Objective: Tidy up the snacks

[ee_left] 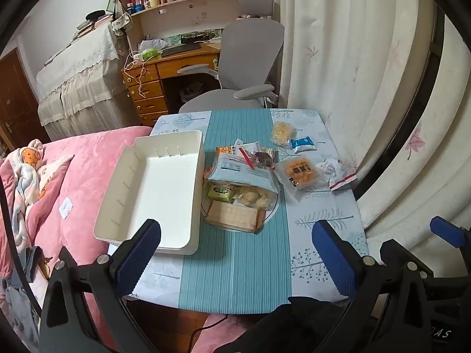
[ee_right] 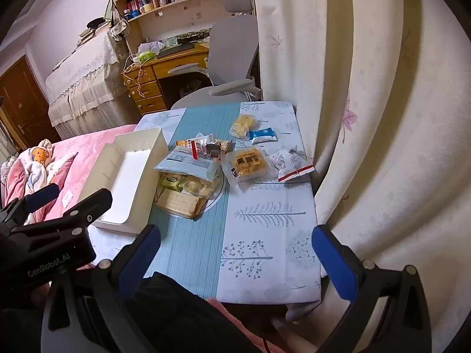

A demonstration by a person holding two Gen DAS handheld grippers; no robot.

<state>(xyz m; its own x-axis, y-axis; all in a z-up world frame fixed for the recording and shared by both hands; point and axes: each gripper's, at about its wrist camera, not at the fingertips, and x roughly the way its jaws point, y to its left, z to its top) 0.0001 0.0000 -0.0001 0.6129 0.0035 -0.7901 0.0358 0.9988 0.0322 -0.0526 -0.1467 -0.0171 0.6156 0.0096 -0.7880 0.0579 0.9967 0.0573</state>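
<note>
Both tongs hover short of the near edge of the surface (ee_left: pixel 323 214), tilted down, each pair standing wide apart with nothing between the blue ribbed pads; the snacks lie ahead and beyond them; the left tongs (ee_left: pixel 235 253) face the heaped pile (ee_left: pixel 241 188) most squarely, with the empty cream bin (ee_left: pixel 153 188) just left of it, its long axis running away from the camera; the right tongs (ee_right: pixel 235 256) seem nearer the loose packets, the square yellow biscuit pack (ee_right: pixel 245 164) and the crinkled white sachets (ee_right: pixel 291 164) toward the curtain; wrappers are glossy, crackly film; the bin is rigid, smooth plastic, slotted inside; the cloth is ribbed teal down the middle.
</note>
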